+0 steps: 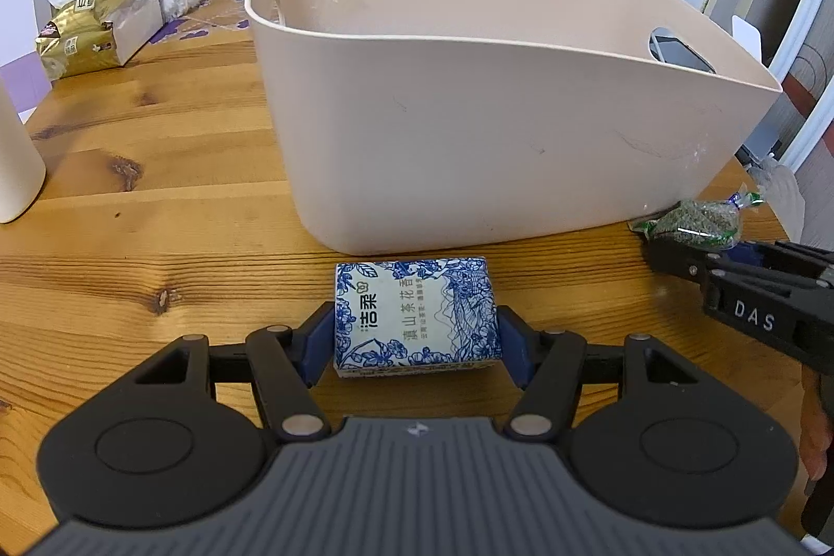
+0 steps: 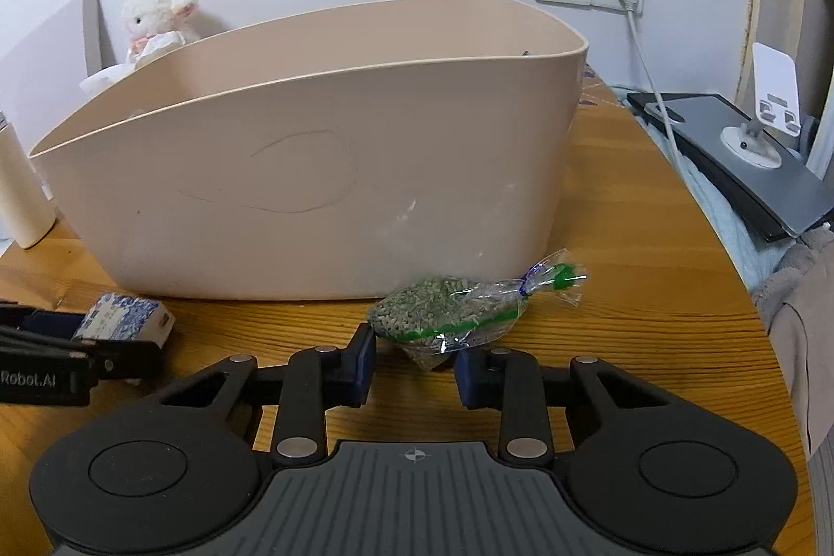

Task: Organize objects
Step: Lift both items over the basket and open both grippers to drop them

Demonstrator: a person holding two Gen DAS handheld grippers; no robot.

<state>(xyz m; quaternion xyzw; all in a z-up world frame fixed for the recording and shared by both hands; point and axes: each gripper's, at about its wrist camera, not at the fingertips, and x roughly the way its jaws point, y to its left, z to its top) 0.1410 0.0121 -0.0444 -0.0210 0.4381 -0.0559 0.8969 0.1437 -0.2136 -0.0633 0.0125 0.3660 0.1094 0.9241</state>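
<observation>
The blue-and-white floral paper box (image 1: 417,316) carries printed Chinese text "洁柔". The right black hand-held gripper (image 1: 672,256) body reads "DAS". The left black hand-held gripper (image 2: 78,342) body reads "Robot.AI".

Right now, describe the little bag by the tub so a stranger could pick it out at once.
Start at the big beige tub on the wooden table. In front of its right end lies a small clear bag of greenish seeds, tied shut with a green strip, between the open fingers of the right gripper. The other item nearby is a blue-and-white box, hard-edged and printed.
</observation>
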